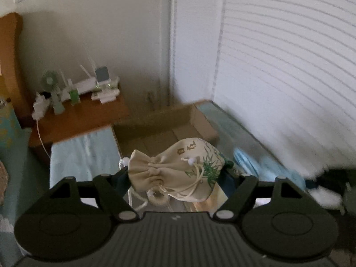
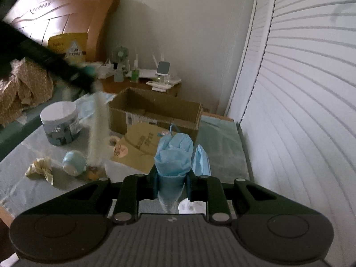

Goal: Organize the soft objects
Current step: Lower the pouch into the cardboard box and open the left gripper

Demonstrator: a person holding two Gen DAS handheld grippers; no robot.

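The left hand-held gripper (image 1: 175, 173) has its jaws spread wide and pressed on either side of a cream drawstring pouch (image 1: 178, 169), which hangs clear of the desk (image 1: 84, 153) with the open cardboard box (image 1: 195, 120) just beyond it; the right hand-held gripper (image 2: 172, 182) is closed narrowly on a bunch of pale blue face masks (image 2: 173, 153), held up in front of the same cardboard box.

The pouch is soft and plump, so it may squash and slide out from between the pads, or pivot and fall short of the box; its loose cords and beads (image 1: 191, 161) dangle and could catch on the box rim. The masks are pinched low down, with a second blue piece (image 2: 201, 160) hanging just beside the bundle; whether that piece is actually gripped I cannot tell, and it may drop first. With both hands converging on one box they could knock each other; the white jar (image 2: 60, 123) and small oddments on the desk lie near the left hand's path.
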